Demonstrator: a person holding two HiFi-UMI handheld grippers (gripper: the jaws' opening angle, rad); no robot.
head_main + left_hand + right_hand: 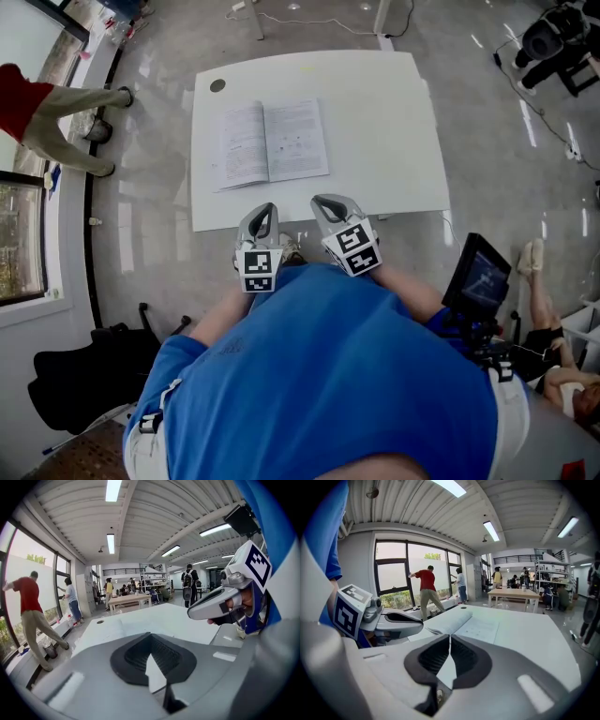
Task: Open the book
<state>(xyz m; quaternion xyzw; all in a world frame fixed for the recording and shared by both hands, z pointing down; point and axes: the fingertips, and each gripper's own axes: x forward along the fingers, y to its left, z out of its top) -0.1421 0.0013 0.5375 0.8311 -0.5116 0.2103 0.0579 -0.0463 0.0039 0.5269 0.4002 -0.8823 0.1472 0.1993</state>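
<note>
The right claw is shut: its two dark pads meet at the tips with nothing between them, only the pale worktop showing through the gap lower down. The left claw is likewise closed tip to tip and empty. In the head view the two sit side by side, the left at 9 o'clock of the right, close together but apart, both pointing toward 12 o'clock with their tips over the worktop's near edge. Behind them is the blue shirt of the person holding them.

The book lies at 12 o'clock from the claws, well apart from them, on the left half of the worktop. It is open and flat, two white printed pages facing up, spine running from 12 to 6 o'clock; in the right gripper view the left page bulges up in a curve. A small dark round spot sits at the worktop's corner at 11 o'clock from the book.

Off the worktop, a person in red leans at the window at 9 o'clock, and a dark screen stands at 4 o'clock of the right claw.
</note>
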